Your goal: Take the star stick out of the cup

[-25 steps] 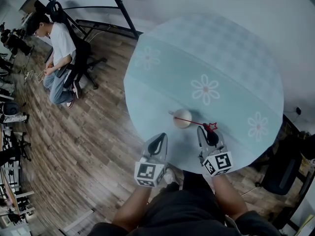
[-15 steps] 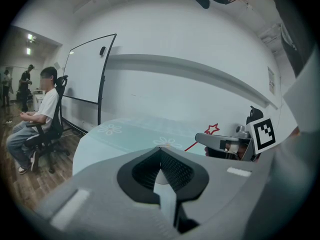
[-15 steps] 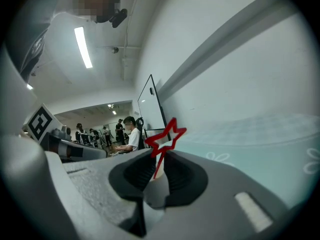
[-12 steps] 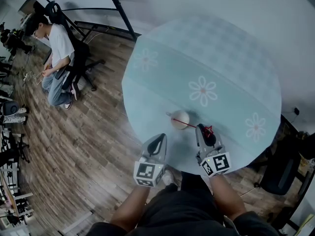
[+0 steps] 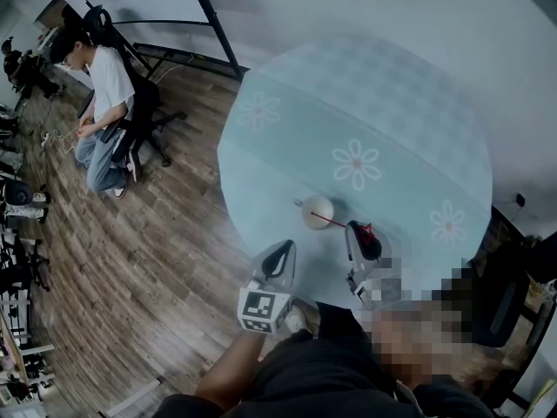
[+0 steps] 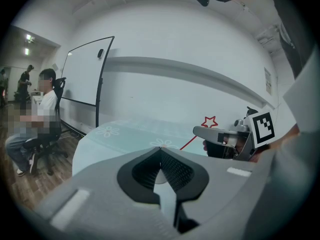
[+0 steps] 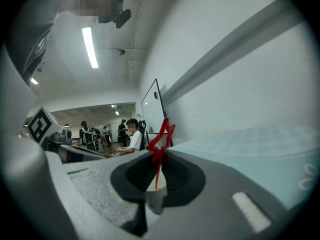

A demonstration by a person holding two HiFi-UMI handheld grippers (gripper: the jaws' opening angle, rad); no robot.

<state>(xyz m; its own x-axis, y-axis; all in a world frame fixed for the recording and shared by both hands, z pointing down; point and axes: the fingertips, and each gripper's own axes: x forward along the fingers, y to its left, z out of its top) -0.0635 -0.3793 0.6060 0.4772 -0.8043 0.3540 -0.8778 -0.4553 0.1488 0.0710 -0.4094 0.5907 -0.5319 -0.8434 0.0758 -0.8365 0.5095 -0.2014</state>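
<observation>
A small cream cup [image 5: 318,212] stands on the pale blue round table [image 5: 409,103], near its front edge. A thin red star stick [image 5: 338,222] leans out of the cup toward me, with its star [image 5: 367,229] over my right gripper [image 5: 355,226]. In the right gripper view the stick [image 7: 158,176] runs down between the closed-looking jaws to the cup [image 7: 154,196], and the star [image 7: 161,134] stands above the right gripper [image 7: 161,153]. My left gripper [image 5: 280,244] hangs shut and empty left of the cup. In the left gripper view, beyond the left gripper [image 6: 160,149], the star [image 6: 209,121] shows above the right gripper [image 6: 196,131].
A person [image 5: 104,94] sits on an office chair at far left on the wooden floor. A dark whiteboard stand leg [image 5: 209,11] rises behind the table's left side. Flower prints [image 5: 357,164] mark the tablecloth. A dark chair [image 5: 487,312] stands at the table's right.
My right gripper has moved forward toward the cup, so the star went from just past its tips to lying over its jaws. The left gripper has stayed put.
</observation>
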